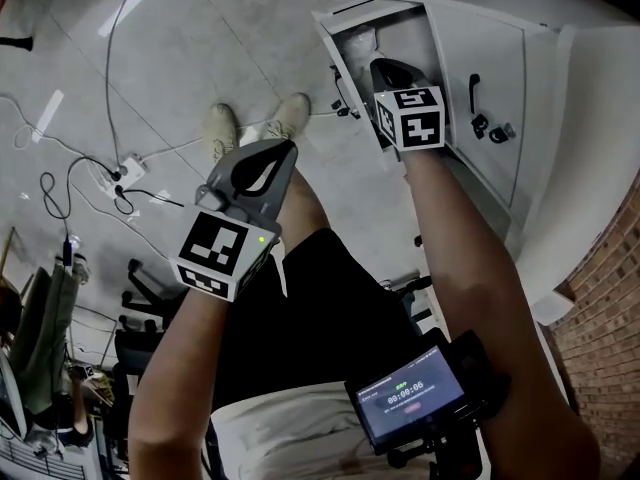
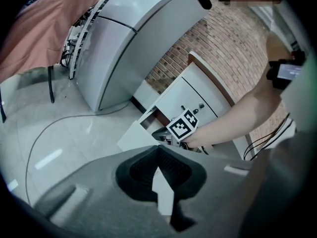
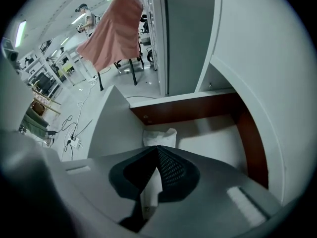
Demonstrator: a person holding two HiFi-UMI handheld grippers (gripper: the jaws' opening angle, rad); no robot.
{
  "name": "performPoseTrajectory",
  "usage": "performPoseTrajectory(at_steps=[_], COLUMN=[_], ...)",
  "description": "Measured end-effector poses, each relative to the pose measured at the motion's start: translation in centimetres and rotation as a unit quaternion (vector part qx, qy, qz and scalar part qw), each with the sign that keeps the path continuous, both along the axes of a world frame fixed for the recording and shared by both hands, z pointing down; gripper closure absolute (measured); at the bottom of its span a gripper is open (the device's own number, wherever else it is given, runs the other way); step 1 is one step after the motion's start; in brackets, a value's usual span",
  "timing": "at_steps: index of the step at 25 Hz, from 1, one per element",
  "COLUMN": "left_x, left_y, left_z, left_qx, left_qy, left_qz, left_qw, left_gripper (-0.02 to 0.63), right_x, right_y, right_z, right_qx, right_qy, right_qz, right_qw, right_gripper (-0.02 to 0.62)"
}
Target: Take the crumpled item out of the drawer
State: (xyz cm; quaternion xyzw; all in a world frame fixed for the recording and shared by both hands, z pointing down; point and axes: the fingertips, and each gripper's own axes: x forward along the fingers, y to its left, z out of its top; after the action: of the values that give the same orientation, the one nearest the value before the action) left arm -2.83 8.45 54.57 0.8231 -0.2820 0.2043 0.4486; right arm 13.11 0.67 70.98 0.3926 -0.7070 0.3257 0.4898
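Observation:
A white crumpled item (image 3: 158, 136) sits in the open drawer (image 3: 188, 108), against its brown back wall. My right gripper (image 3: 158, 148) reaches into that drawer with its jaws shut. Its tips meet the item's near edge, and whether they pinch it is hidden. From above, the right gripper (image 1: 380, 65) points into the drawer (image 1: 345, 13) with the item (image 1: 360, 40) just past its tips. My left gripper (image 1: 283, 151) hangs shut and empty over the floor, left of the drawer. In the left gripper view, the left gripper (image 2: 158, 148) faces the right gripper's marker cube (image 2: 182, 124).
The drawer belongs to a white cabinet (image 1: 472, 93) with dark handles, beside a brick wall (image 1: 610, 298). A power strip and cables (image 1: 128, 171) lie on the floor at left. The person's shoes (image 1: 222, 128) stand close to the drawer front. A small screen device (image 1: 410, 400) sits by the right forearm.

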Motion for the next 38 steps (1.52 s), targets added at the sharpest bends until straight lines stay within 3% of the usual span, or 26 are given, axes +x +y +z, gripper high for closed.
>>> performPoseTrajectory(at_steps=[7, 16, 23, 30, 38], left_x=[-0.1, -1.2, -1.5, -1.7, -2.1], left_y=[-1.2, -0.8, -0.7, -1.1, -0.9], left_z=[0.1, 1.3, 1.3, 0.8, -0.1], left_qx=[0.010, 0.003, 0.004, 0.009, 0.018], left_qy=[-0.005, -0.018, -0.025, -0.031, -0.028], left_qz=[0.010, -0.003, 0.002, 0.006, 0.020], left_qw=[0.9999, 0.9998, 0.9997, 0.9995, 0.9992], left_gripper=[0.604, 0.604, 0.604, 0.604, 0.603], right_x=[0.6, 1.0, 1.0, 1.7, 1.7], right_y=[-1.1, -0.6, -0.9, -0.5, -1.5], right_z=[2.4, 5.7, 6.7, 6.1, 3.6], right_qx=[-0.017, -0.066, -0.093, -0.092, -0.040], right_qy=[0.012, 0.020, 0.019, 0.037, 0.055], right_qz=[-0.010, 0.005, 0.022, 0.031, 0.013], right_qw=[1.000, 0.998, 0.995, 0.995, 0.998], right_gripper=[0.586, 0.457, 0.495, 0.572, 0.586])
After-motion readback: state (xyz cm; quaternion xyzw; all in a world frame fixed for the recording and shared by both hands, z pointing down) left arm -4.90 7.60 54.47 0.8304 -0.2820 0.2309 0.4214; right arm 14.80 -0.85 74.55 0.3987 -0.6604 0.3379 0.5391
